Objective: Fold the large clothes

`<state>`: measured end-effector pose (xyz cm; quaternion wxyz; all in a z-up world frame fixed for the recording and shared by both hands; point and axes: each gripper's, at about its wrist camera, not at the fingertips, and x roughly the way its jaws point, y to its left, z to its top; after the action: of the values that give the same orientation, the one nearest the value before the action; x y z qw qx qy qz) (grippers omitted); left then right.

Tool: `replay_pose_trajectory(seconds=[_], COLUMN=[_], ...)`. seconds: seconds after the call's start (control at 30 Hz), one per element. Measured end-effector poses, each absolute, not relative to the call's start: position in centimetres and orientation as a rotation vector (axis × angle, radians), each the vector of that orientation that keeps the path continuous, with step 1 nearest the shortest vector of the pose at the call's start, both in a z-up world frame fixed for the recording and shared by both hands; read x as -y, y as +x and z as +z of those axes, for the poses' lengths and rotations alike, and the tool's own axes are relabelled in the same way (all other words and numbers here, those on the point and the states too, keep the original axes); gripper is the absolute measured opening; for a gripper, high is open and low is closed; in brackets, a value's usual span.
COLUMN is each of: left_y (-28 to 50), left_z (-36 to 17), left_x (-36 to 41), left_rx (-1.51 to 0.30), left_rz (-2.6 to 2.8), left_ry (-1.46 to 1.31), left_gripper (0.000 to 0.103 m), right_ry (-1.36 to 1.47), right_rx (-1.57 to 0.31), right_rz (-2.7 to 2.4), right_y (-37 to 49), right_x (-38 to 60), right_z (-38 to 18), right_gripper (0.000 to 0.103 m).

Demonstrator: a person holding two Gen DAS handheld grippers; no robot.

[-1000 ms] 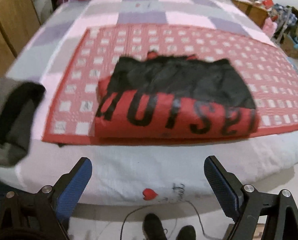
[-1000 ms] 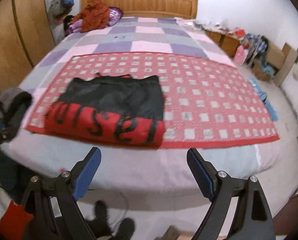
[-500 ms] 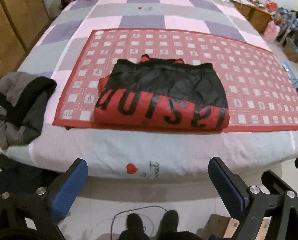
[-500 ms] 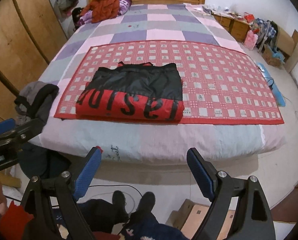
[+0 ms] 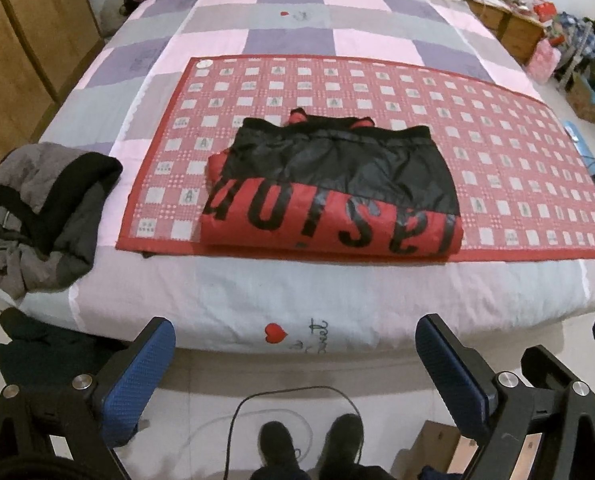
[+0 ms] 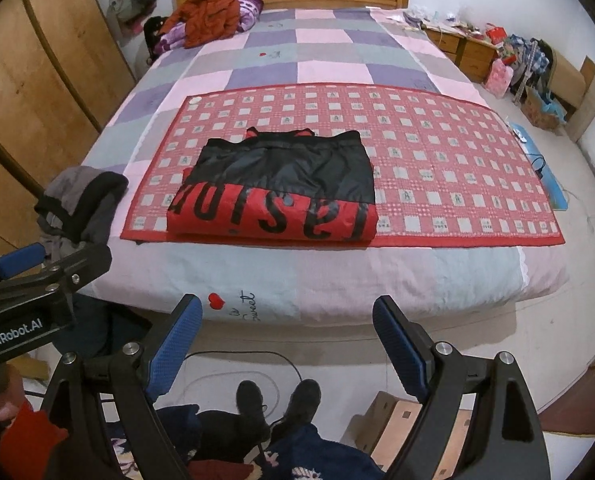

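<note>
A red and black jacket (image 5: 333, 192) lies folded into a flat rectangle on a red checked mat (image 5: 497, 140) on the bed; it also shows in the right wrist view (image 6: 277, 196). My left gripper (image 5: 295, 364) is open and empty, held back over the floor in front of the bed's foot. My right gripper (image 6: 287, 344) is open and empty too, also back from the bed. The left gripper's body (image 6: 25, 288) shows at the left of the right wrist view.
A grey and black garment (image 5: 45, 208) is heaped on the bed's near left corner. An orange garment (image 6: 209, 16) lies by the headboard. A wooden wardrobe (image 6: 37, 80) stands left. Cluttered drawers (image 6: 477, 48) stand right. My feet (image 5: 309, 444) and a cable are on the floor.
Both grippers have pulled back and up from the bed, so the folded jacket looks smaller and farther. The jacket has not moved.
</note>
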<state>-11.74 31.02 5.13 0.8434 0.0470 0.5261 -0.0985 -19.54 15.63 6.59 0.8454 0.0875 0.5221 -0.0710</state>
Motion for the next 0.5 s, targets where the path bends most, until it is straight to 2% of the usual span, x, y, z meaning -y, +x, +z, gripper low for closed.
replay_pose_trajectory(seconds=[0.5], left_y=[-10.9], left_z=[5.1], left_x=[-31.4], left_rx=[-1.106], left_rz=[-0.23], left_ry=[0.141], left_gripper=[0.099], right_ry=[0.181], right_rx=[-1.111], right_rz=[-0.16], right_y=[-19.6], right_x=[-15.7], right_z=[6.8], right_gripper=[0.089])
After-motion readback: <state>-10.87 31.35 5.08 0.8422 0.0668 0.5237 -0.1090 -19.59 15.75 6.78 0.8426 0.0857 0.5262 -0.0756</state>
